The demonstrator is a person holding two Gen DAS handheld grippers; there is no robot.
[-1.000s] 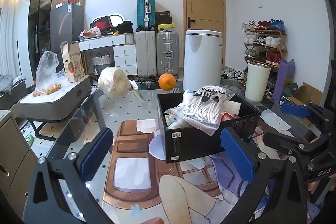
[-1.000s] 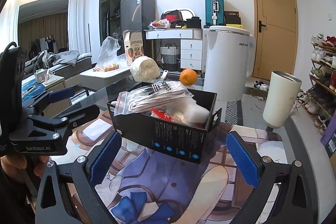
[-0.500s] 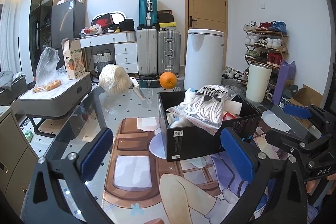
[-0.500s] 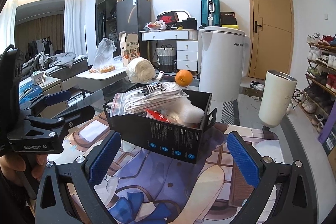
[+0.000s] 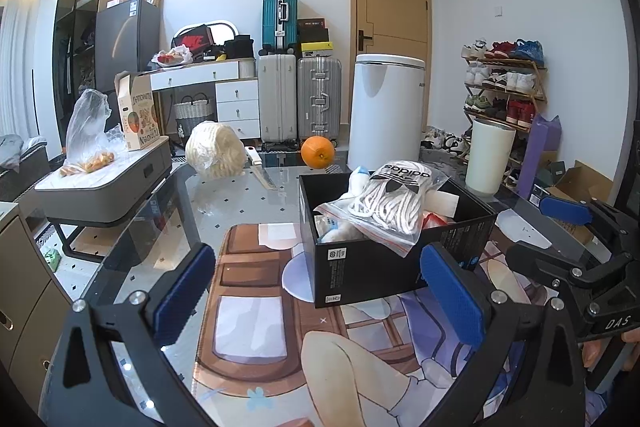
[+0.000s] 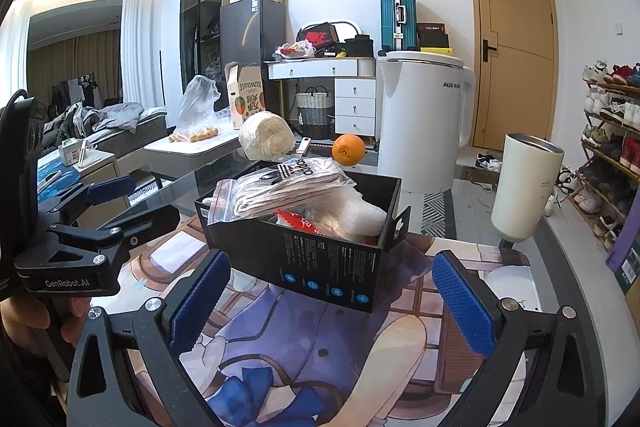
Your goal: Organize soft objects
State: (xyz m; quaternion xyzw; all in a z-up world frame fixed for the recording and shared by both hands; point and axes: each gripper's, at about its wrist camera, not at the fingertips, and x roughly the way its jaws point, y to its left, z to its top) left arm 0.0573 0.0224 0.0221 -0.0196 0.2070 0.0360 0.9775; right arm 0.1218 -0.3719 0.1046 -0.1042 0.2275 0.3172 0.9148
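Black left gripper point(image 5: 316, 291), blue ribbed pads point(image 5: 182, 293), perhaps silver screws.

A glass-topped bench point(image 5: 224, 203) is seen, through which the floor below shows. Most of its near part is covered by a printed mat point(image 5: 248, 307) with a cartoon figure in brown and purple tones. An open black box point(image 5: 384, 267) stands on the mat, filled with bagged soft items. Toward the far edge of the glass, a pale round bundle wrapped in clear plastic point(image 5: 216, 155) is set, with a knife point(image 5: 262, 173) just beside it. An orange point(image 5: 318, 153) rests near the far edge, and a cream tumbler point(image 6: 524, 187) is placed upright on the right side, apart from the box.
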